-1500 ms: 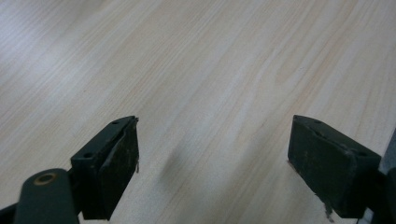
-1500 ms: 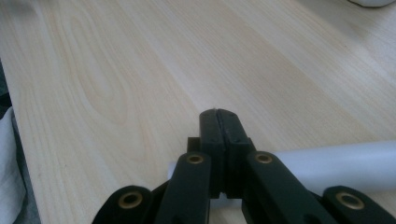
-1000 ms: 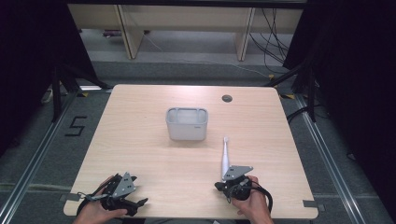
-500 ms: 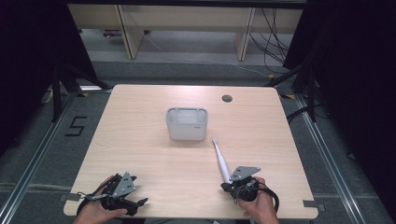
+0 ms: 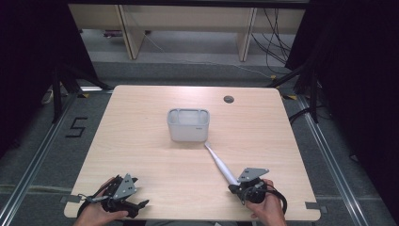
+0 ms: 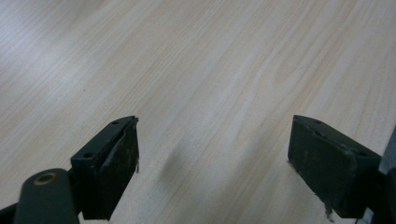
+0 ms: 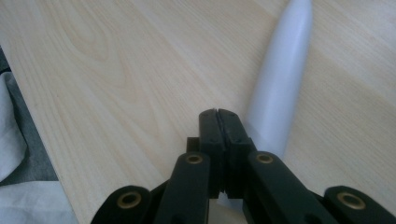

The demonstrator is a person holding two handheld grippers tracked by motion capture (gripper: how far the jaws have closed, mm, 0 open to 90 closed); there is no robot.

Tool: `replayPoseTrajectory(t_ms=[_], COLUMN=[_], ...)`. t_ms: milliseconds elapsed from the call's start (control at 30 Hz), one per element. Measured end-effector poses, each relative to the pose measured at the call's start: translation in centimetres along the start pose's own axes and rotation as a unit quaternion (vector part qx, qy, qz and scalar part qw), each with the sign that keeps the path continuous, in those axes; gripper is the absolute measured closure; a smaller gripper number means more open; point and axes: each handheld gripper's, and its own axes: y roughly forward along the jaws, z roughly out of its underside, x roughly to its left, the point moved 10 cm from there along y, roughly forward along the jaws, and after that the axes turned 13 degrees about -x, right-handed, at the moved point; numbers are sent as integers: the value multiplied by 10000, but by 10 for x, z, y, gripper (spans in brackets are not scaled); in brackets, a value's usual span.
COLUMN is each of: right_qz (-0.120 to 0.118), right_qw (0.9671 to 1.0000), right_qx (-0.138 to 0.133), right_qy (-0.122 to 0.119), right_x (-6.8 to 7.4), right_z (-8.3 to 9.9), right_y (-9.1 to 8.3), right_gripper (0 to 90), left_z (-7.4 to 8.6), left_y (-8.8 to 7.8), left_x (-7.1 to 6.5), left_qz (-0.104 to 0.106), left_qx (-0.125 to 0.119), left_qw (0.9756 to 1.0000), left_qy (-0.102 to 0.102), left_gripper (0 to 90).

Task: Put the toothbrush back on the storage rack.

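Note:
A long white tapered stick [image 5: 219, 162] lies slantwise on the wooden table [image 5: 141, 141], its thin end close to the front right corner of a grey open-topped container [image 5: 188, 125]. My right gripper [image 5: 234, 187] sits at the stick's thick near end, held by a hand at the table's front edge. In the right gripper view its jaws [image 7: 218, 112] are shut pad to pad, and the stick [image 7: 280, 93] runs along their right side and under them, not between the pads. My left gripper [image 5: 140, 191] rests at the front left, open, with bare wood between its jaws [image 6: 215, 140].
A round cable hole [image 5: 228, 99] sits near the table's far right corner. Pale shelving [image 5: 188, 28] and cables stand on the floor beyond the far edge. Dark curtains flank both sides. Grey and white cloth [image 7: 18, 154] shows past the table's near edge.
The right hand has shifted right along the front edge. The stick has swung with it, from pointing straight away to slanting up and left toward the container. The left gripper has stayed put.

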Motion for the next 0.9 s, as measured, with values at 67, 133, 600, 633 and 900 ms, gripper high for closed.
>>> replayPoseTrajectory(t_ms=[67,133,600,633,900], right_qz=[0,22,184,244,292], right_qw=[10000,10000,9997,9996,9994], right_qx=[47,8,144,101,153], right_qy=[5,13,104,122,122], right_x=[-2,-4,-15,-17,-23], right_z=[1,3,9,9,12], right_y=[-3,-4,-13,-13,-13], right_gripper=[897,897,897,897,897], left_z=[0,0,0,0,1], left_y=[0,0,0,0,0], left_x=[-1,-1,-1,-1,-1], left_qz=[32,24,4,20,11], left_qx=[6,19,4,3,38], left_qw=[10000,10000,10000,10000,10000], left_qy=[5,4,-2,-6,7], left_gripper=[162,162,162,161,162])
